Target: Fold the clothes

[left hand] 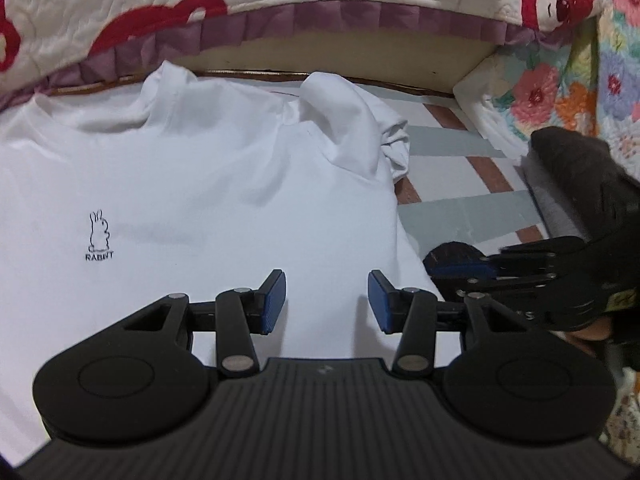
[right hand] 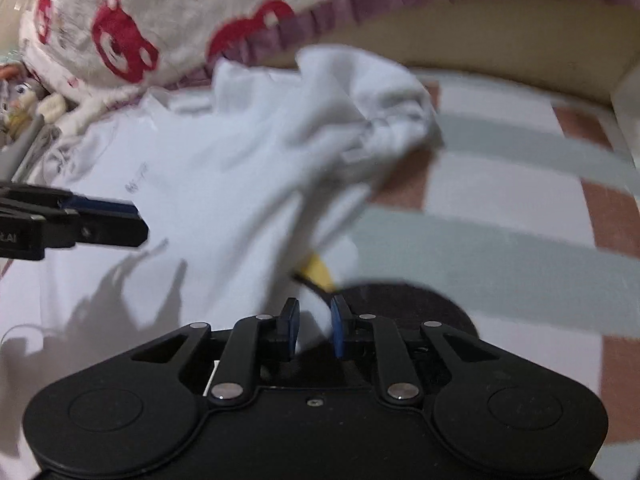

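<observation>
One white T-shirt (left hand: 208, 168) beneath splayed left gripper (left hand: 327, 302); right gripper (right hand: 314, 326) pinches edge.

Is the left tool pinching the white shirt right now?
No. In the left wrist view the left gripper stands open above the white shirt, with bare fabric showing in the gap between its blue pads.

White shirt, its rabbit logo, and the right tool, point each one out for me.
white shirt (left hand: 240, 184): left wrist view, on the flat chest panel.
rabbit logo (left hand: 99, 236): left wrist view, on the rabbit outline.
right tool (right hand: 315, 330): right wrist view, midway between fingertips pinching shirt fabric.
</observation>
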